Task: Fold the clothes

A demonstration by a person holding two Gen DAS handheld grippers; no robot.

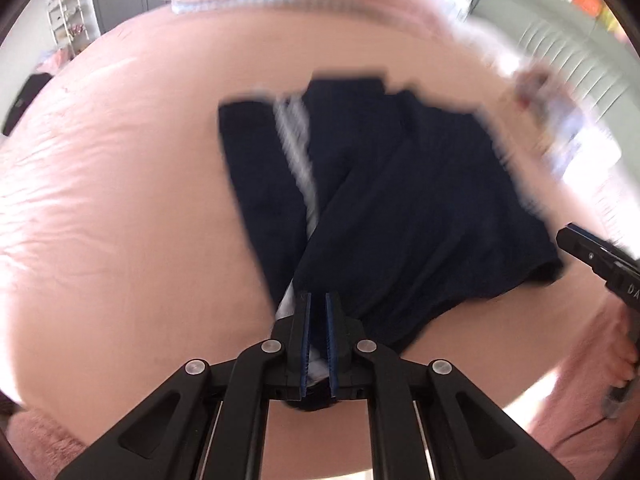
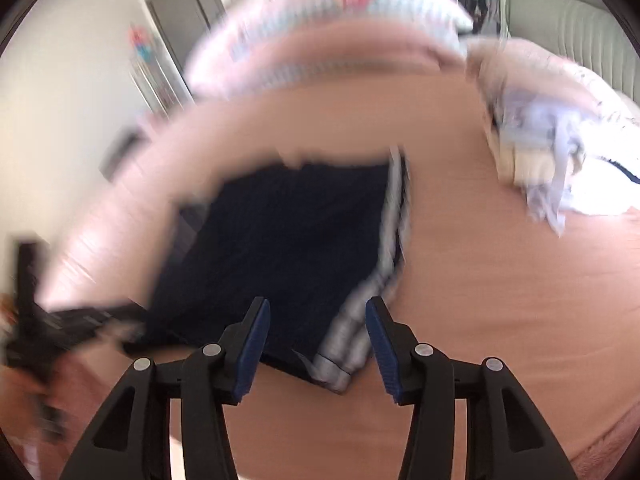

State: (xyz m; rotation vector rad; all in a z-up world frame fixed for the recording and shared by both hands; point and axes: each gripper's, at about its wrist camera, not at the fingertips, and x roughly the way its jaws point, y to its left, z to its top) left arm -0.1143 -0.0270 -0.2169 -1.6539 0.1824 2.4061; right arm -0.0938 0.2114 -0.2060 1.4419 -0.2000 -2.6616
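Left claw (image 1: 318, 300) is clamped on the near corner of the shorts (image 1: 384, 200), right where the white side stripe (image 1: 296, 152) runs into the pads. Fabric bunches between the blue pads (image 1: 307, 344), with some dark cloth poking out below the jaws.

Right claw (image 2: 318, 312) is spread wide, nothing between the fingers (image 2: 254, 344). It hovers over the near edge of the shorts (image 2: 280, 248); can't tell if it touches the cloth. Striped hem (image 2: 344, 344) sits between and just ahead of the fingertips.

The shorts are navy with white stripes and lie on the bed (image 1: 120, 208), which has a pink sheet. They are roughly centred in both views, with the nearest corner drawn into the left claw. In the left view one panel overlaps the other, and the stripe shows along the seam between them.

In the left view, the right claw (image 1: 592, 256) enters from the right edge, just beside the right-hand corner of the shorts. In the right view, the left claw (image 2: 80, 320) is a dark blur at the left edge, at the shorts' left corner.

Other items:
- pile of light clothes (image 2: 560, 168) on the bed, far right, well apart from the shorts
- pink and white bedding (image 2: 320, 40) bunched at the far end of the bed
- heavy motion blur in both views, edges of the shorts smeared
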